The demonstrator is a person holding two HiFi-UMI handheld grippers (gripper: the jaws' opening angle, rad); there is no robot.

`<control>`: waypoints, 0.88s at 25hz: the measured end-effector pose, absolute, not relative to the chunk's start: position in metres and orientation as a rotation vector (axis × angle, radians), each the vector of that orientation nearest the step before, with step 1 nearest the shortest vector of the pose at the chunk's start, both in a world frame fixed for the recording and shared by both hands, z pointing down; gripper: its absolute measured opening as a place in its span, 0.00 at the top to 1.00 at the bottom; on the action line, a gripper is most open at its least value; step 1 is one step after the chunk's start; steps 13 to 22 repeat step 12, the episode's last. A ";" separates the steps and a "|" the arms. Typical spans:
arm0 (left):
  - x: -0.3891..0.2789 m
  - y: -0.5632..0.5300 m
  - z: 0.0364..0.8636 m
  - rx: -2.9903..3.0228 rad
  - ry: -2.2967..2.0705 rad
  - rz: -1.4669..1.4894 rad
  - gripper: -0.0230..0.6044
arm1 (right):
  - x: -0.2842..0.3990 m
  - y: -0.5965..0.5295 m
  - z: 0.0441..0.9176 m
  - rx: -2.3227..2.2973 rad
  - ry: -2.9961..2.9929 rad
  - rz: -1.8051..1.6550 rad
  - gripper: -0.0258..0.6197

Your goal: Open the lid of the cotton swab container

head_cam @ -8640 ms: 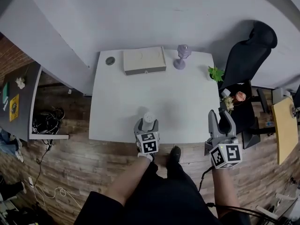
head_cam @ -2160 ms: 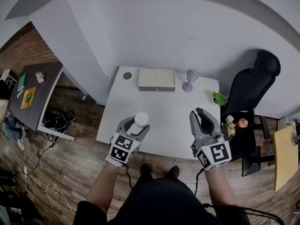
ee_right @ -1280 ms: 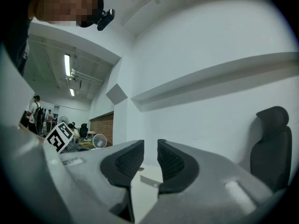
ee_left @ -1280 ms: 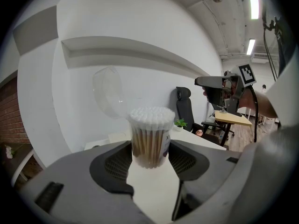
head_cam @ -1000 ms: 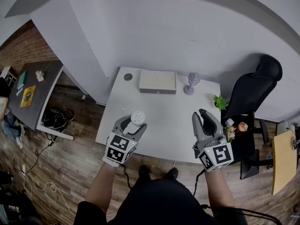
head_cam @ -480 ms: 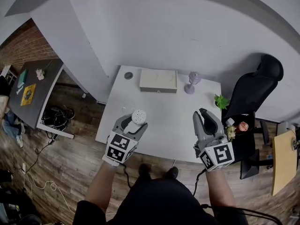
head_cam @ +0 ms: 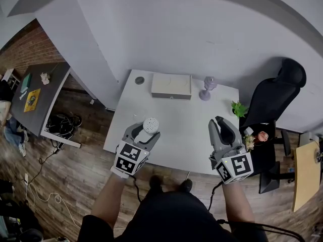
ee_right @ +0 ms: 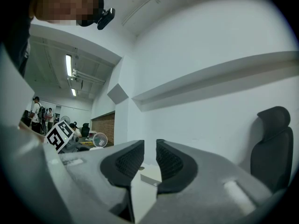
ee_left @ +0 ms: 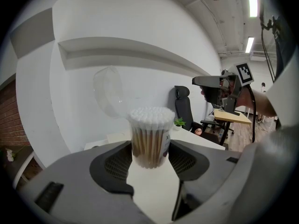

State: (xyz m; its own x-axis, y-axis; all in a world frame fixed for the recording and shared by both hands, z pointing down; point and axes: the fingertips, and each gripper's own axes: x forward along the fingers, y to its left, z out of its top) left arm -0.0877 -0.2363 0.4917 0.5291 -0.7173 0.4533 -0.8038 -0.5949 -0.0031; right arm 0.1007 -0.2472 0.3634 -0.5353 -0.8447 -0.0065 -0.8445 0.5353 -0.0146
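Observation:
The cotton swab container (ee_left: pixel 149 141) is a clear round tub packed with wooden-stemmed swabs. My left gripper (ee_left: pixel 149 157) is shut on its lower body. The clear lid (ee_left: pixel 108 97) stands tipped back at the upper left, so the white swab tips are bare. In the head view the container (head_cam: pixel 151 124) hangs above the table's front left edge in the left gripper (head_cam: pixel 145 132). My right gripper (head_cam: pixel 218 121) hovers at the front right, apart from the container. Its pads (ee_right: pixel 128 164) stand a narrow gap apart with nothing between them.
On the white table (head_cam: pixel 186 120) a beige box (head_cam: pixel 171 86), a purple stand (head_cam: pixel 206 88) and a dark round disc (head_cam: pixel 139 80) line the far edge. A small plant (head_cam: pixel 238 108) sits at the right corner, with a black chair (head_cam: pixel 280 92) beyond.
Since the earliest frame the left gripper has lifted the container off the table, and the right jaws stand closer together. Over the last second nothing has visibly moved.

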 end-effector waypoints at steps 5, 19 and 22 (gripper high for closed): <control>-0.082 -0.234 0.491 2.569 -1.293 0.611 0.58 | 0.104 -0.245 0.363 -1.497 2.742 -0.012 0.84; -0.071 -0.228 0.488 2.574 -1.293 0.611 0.58 | 0.114 -0.243 0.361 -1.491 2.744 -0.012 0.84; -0.071 -0.228 0.488 2.574 -1.293 0.611 0.58 | 0.114 -0.243 0.361 -1.491 2.744 -0.012 0.84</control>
